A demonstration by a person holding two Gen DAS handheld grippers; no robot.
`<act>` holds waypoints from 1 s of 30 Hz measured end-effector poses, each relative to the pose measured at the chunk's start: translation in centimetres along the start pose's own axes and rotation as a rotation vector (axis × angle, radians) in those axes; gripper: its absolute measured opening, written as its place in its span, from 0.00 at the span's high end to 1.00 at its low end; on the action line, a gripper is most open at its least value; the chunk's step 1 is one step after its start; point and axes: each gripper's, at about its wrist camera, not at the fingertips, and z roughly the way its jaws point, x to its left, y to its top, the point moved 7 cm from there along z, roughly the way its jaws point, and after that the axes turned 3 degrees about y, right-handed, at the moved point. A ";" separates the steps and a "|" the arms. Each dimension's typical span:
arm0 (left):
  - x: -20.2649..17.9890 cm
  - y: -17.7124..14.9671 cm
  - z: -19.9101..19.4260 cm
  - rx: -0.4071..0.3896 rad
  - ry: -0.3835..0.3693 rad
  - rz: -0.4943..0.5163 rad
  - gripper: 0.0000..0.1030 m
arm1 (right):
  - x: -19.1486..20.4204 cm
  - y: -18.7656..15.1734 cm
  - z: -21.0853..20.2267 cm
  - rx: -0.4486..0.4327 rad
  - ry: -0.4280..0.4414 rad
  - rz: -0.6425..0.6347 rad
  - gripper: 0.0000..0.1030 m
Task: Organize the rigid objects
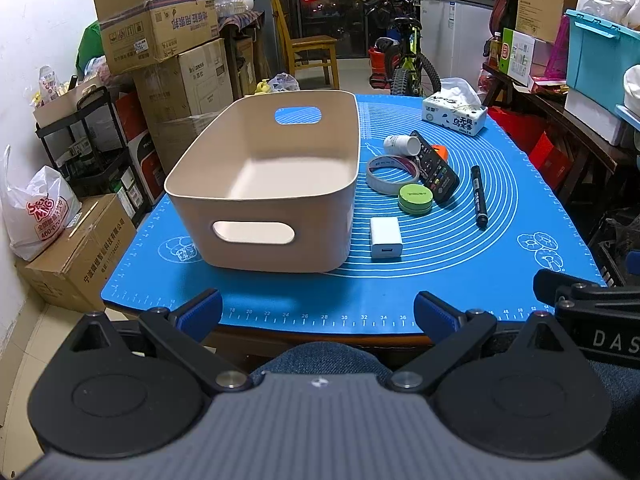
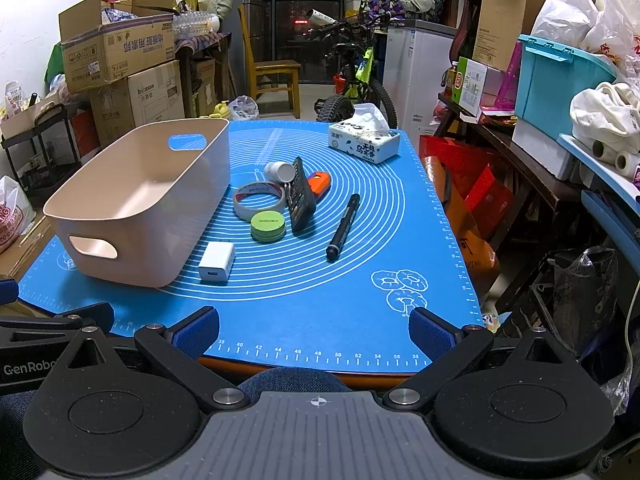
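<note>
A beige bin (image 1: pixel 224 200) (image 2: pixel 100 208) stands empty on the left of the blue mat (image 1: pixel 520 208) (image 2: pixel 320 300). Right of it lie a white charger (image 1: pixel 385 237) (image 2: pixel 216 266), a green round tin (image 1: pixel 415 198) (image 2: pixel 268 225), a tape roll (image 1: pixel 374 176) (image 2: pixel 242 204), a black remote (image 1: pixel 438 172) (image 2: pixel 301 200), a white bottle (image 1: pixel 401 145) (image 2: pixel 279 171), an orange item (image 1: pixel 440 152) (image 2: pixel 318 182) and a black marker (image 1: pixel 479 196) (image 2: pixel 344 226). My left gripper (image 1: pixel 318 314) and right gripper (image 2: pixel 314 328) are open and empty at the near table edge.
A tissue box (image 1: pixel 454 114) (image 2: pixel 364 142) sits at the mat's far right. Cardboard boxes (image 1: pixel 160 36) stack on the left, a chair (image 1: pixel 308 48) and a bicycle (image 1: pixel 408 60) stand behind, and a cluttered shelf (image 2: pixel 560 128) is on the right.
</note>
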 end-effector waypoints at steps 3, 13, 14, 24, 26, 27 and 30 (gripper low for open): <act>0.0 0.0 0.0 -0.001 0.000 0.000 0.02 | 0.0 0.0 0.2 0.001 0.000 0.001 0.03; 0.2 0.0 0.0 -0.001 0.003 0.000 0.03 | 0.0 -0.3 0.4 0.005 -0.001 0.002 0.03; 0.2 0.0 0.0 -0.001 0.003 0.000 0.03 | 0.0 -0.4 0.4 0.008 -0.003 0.000 0.03; 0.3 0.1 -0.1 -0.002 0.004 0.001 0.02 | 0.0 -0.4 0.4 0.008 -0.002 0.000 0.03; 0.2 0.0 -0.1 -0.001 0.004 0.001 0.02 | 0.0 -0.4 0.4 0.009 -0.002 0.000 0.03; 0.2 0.0 -0.1 -0.001 0.004 0.001 0.02 | 0.0 -0.4 0.4 0.008 -0.002 0.000 0.03; 0.3 0.0 -0.1 -0.001 0.004 0.001 0.02 | 0.0 -0.4 0.4 0.009 -0.002 0.000 0.03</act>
